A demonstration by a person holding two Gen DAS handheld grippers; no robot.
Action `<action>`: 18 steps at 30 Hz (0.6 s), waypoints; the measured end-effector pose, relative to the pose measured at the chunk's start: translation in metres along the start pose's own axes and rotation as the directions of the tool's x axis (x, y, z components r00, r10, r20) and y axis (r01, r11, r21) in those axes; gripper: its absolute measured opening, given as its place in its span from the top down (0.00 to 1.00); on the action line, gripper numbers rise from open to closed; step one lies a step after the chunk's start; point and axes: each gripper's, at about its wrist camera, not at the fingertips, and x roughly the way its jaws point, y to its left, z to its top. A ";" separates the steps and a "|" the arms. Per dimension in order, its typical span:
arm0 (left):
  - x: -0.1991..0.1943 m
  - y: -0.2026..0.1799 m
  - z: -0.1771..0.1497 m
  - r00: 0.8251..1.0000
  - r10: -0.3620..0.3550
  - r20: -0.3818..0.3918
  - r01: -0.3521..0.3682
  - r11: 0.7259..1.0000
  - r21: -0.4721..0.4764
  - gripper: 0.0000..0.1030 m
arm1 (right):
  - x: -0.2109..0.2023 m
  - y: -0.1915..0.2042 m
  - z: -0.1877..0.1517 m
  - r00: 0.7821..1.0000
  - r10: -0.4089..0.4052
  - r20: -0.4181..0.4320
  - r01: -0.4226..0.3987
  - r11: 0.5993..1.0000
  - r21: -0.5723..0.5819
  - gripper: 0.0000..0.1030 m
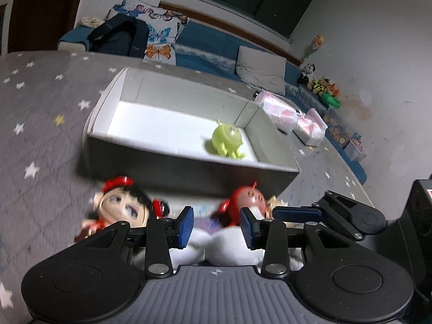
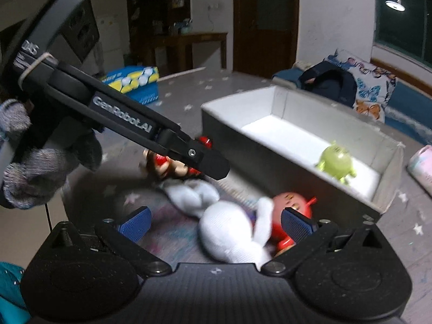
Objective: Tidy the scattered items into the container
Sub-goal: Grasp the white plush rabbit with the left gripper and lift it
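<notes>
While the white plush toy (image 2: 229,232) lies on the star-patterned mat (image 1: 40,113) just in front of the container (image 1: 189,167), the right gripper (image 2: 216,224) stands wide apart around it, gripping nothing. It looks soft and light; its round body seems the best hold. The left gripper (image 1: 217,225) hangs open too, empty. A red figure (image 2: 294,202) touches the plush and could get caught; a doll (image 1: 121,210) lies beside, a green toy (image 1: 228,140) inside

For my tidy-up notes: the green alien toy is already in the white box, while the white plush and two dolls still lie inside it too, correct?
Not quite. The green alien toy is in the white box, but the white plush and dolls lie outside it on the mat, as the right wrist view shows.
</notes>
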 end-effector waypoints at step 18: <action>-0.008 0.014 -0.031 0.989 -0.124 -0.075 0.107 0.975 -0.194 0.61 | 0.000 0.032 -0.026 0.995 0.060 -0.080 -0.061 0.998 -0.006 0.10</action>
